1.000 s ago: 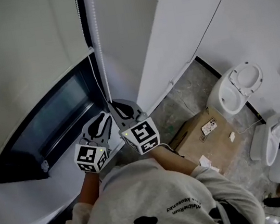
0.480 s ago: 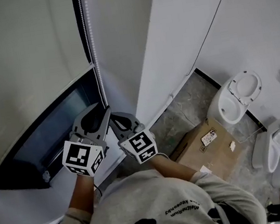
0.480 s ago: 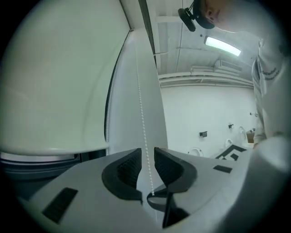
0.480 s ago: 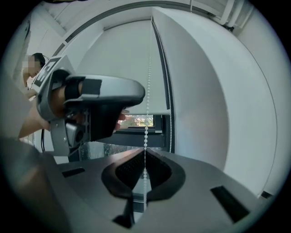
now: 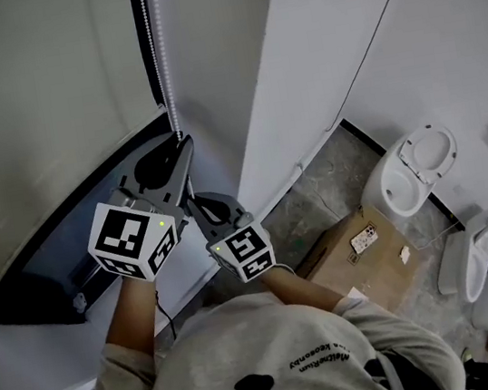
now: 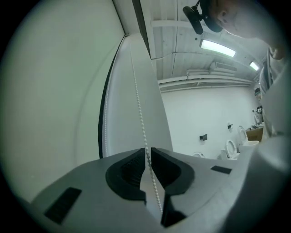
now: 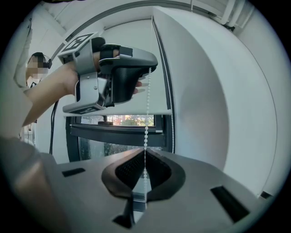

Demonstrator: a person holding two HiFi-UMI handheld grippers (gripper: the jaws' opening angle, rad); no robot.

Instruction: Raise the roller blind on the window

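Note:
The white roller blind [image 5: 35,94] covers most of the window, and its bottom bar [image 7: 119,113] hangs above a strip of bare glass [image 7: 113,136]. A white bead chain [image 5: 167,64] hangs at the blind's right edge. My right gripper [image 5: 191,200] is shut on the chain [image 7: 146,125], which runs down between its pads [image 7: 145,154]. My left gripper [image 5: 182,141] is higher up on the same chain [image 6: 138,104]. Its jaws [image 6: 147,150] have just been closing around the chain, and a slim gap still shows beside the beads. It also shows in the right gripper view [image 7: 146,73].
A dark window frame [image 5: 94,232] lies below the blind. A white wall panel [image 5: 296,62] stands to the right. On the floor at the right are a cardboard box [image 5: 361,240] and two toilets [image 5: 417,157] [image 5: 477,244].
My left gripper has risen along the chain from beside the right gripper to above it, and its jaws have narrowed around the chain. The right gripper has stayed where it was.

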